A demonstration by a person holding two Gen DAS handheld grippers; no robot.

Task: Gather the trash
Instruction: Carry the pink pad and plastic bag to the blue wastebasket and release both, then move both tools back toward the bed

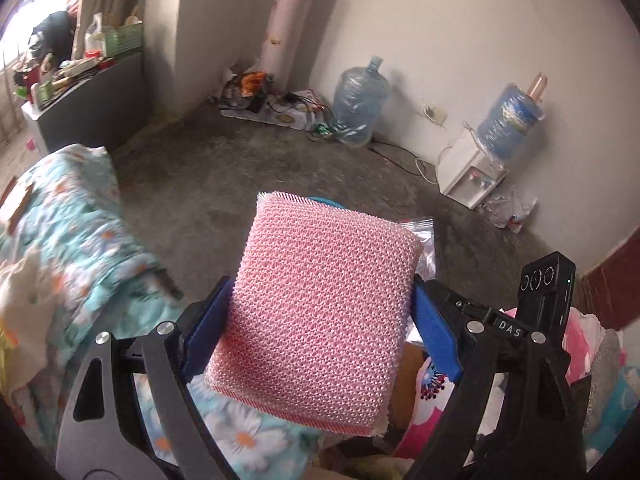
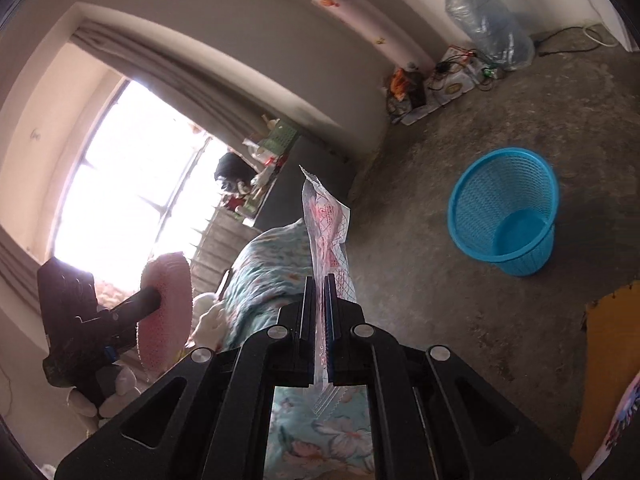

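- Left gripper (image 1: 322, 312): jaws stand wide, blue pads pressing both sides of a pink mesh sponge (image 1: 320, 300) — it's held, lifted clear of the bed, and fills most of the left wrist view.
- Right gripper (image 2: 319, 320): jaws nearly shut, pinching a thin clear plastic wrapper (image 2: 326, 240) w/ red print. Wrapper sticks up and forward past the fingertips; a short tail hangs below them.
- Blue mesh basket (image 2: 506, 210) stands upright on the bare concrete floor (image 2: 420, 280), off to the right in the right wrist view, apart from both grippers. It looks empty. In the left wrist view only a sliver of blue rim shows behind the sponge.
- Nearby: bed w/ floral teal bedding (image 1: 80, 216), water bottle (image 1: 360, 100) by the wall, water dispenser (image 1: 472, 172), cluttered corner.
- Judgement — both items seem on their way to the basket; neither is over it yet.
- Risks from here:
  - Wrapper is light and floppy; released off-centre or from high up, it could drift and land on the floor beside the basket.
  - Sponge blocks the left camera's view of the basket, so aim could be off.
  - Basket is light — a gripper knocking its rim could tip it.
  - The two grippers are close together; they may bump near the opening.
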